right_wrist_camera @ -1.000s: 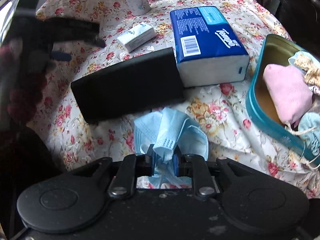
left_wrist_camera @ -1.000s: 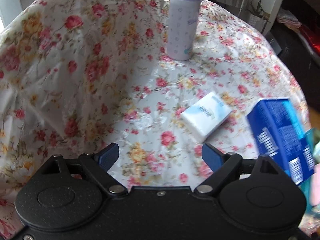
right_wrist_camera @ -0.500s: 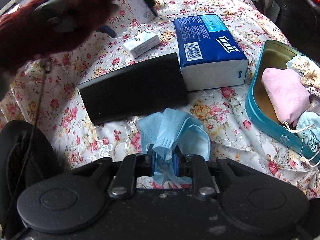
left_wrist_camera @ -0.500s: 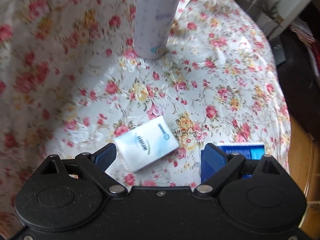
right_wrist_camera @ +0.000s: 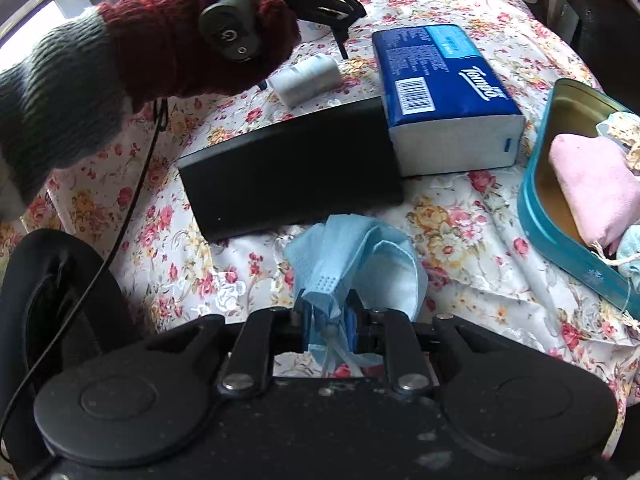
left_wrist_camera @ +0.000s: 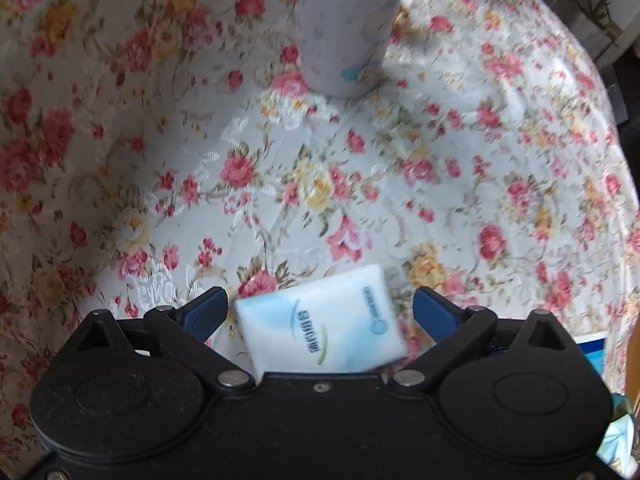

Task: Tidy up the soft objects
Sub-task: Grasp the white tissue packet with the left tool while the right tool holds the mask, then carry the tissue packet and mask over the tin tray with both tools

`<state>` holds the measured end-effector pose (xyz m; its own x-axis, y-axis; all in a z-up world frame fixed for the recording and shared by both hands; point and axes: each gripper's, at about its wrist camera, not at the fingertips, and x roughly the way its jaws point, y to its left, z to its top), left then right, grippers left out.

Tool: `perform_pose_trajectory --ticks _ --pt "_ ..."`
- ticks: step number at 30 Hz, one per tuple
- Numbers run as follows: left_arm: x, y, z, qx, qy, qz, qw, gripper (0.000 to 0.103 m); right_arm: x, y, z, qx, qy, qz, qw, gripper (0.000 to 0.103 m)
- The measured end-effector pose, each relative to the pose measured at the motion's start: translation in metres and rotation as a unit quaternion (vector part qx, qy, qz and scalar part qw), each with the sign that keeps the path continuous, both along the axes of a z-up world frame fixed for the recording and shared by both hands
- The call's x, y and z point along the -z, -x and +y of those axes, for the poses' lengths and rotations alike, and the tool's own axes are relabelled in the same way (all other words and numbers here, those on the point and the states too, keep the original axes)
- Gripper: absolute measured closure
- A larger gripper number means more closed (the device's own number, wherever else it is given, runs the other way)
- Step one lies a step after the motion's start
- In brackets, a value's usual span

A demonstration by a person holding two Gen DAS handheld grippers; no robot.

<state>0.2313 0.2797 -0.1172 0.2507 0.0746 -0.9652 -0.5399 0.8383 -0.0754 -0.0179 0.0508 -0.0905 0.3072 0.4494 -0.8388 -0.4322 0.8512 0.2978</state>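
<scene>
A small white tissue pack (left_wrist_camera: 320,328) lies flat on the floral cloth (left_wrist_camera: 280,184). My left gripper (left_wrist_camera: 318,298) points steeply down over it. Its jaws are opening, with the pack between them and a gap at each blue pad (left_wrist_camera: 206,308). In the right wrist view a hand in a red knit glove (right_wrist_camera: 192,52) holds that gripper above the same pack (right_wrist_camera: 308,78). My right gripper (right_wrist_camera: 328,312) is shut on a crumpled light blue face mask (right_wrist_camera: 352,256), which drapes forward over the cloth.
A teal tin (right_wrist_camera: 536,216) at the right holds a pink cloth (right_wrist_camera: 592,184) and other soft items. A big blue tissue pack (right_wrist_camera: 440,76) and a flat black box (right_wrist_camera: 288,176) lie mid-table. A lavender bottle (left_wrist_camera: 348,20) stands beyond the small pack.
The left gripper has swung over and down onto the small tissue pack, which now sits between its wider jaws. The right gripper has stayed put with the mask.
</scene>
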Motion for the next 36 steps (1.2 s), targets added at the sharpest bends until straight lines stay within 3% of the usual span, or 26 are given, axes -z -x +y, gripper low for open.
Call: perform_pose_trajectory --ticks 8,10,12,14,17,29,36 --pt "0.010 0.002 -0.006 0.021 -0.021 0.007 0.9995 0.005 0.003 0.000 0.005 -0.007 -0.001 0.007 1.000 0.085" --pt "0.009 0.001 -0.005 0.017 -0.016 0.002 0.9997 0.010 0.003 0.000 0.006 -0.007 0.000 0.008 1.000 0.085" --pt "0.004 0.005 -0.004 0.018 -0.020 -0.013 0.9995 0.026 0.003 -0.001 0.006 -0.004 0.002 0.008 1.000 0.085" --pt "-0.002 0.011 -0.003 0.025 -0.008 -0.027 0.9993 0.026 0.002 0.000 0.004 -0.005 0.002 0.007 1.000 0.086" --pt "-0.012 0.026 0.002 0.017 0.020 -0.039 0.9989 0.027 -0.001 -0.001 0.003 -0.001 0.001 0.009 1.000 0.087" --pt "-0.090 0.106 -0.029 0.080 0.006 -0.085 0.9931 0.026 -0.019 0.006 -0.016 0.025 -0.010 0.017 0.999 0.087" --pt "-0.096 0.159 -0.046 0.104 0.011 -0.084 0.9909 0.026 -0.029 0.019 -0.032 0.041 -0.014 0.023 0.999 0.087"
